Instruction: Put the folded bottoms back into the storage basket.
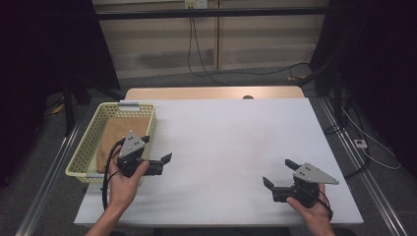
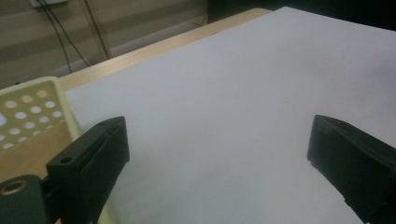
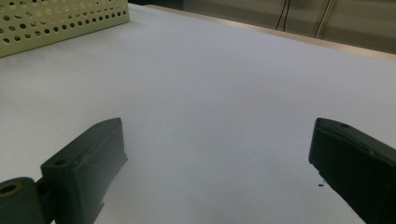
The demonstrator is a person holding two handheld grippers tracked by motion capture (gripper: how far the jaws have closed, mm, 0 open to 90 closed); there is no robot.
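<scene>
Left jaws: black, spread wide, nothing between them; in the left gripper view bare white table top (image 2: 243, 102) lies ahead, basket corner at their left edge.
Left gripper (image 1: 158, 162): held in the left hand (image 1: 123, 179) at the basket's near right corner, jaws pointing right across the table, away from the basket.
Right gripper (image 1: 278, 176): near right part of the table, jaws apart and empty, pointing left toward the centre.
Basket (image 1: 88, 142): pale yellow, perforated walls, long axis running away from the person, on the table's left edge.
Cloth (image 1: 115, 132): tan, lies flat in the basket bottom, untouched by either gripper.
Key relation: cloth sits behind and to the left of the left fingertips; left gripper is just beside the basket, right gripper well apart from it.
Nearer hand: left, clearly.
Next move, judged: left gripper has to turn back toward the basket and drop over the rim to reach the cloth.
Risk, judged: lower jaw catching the basket wall.
</scene>
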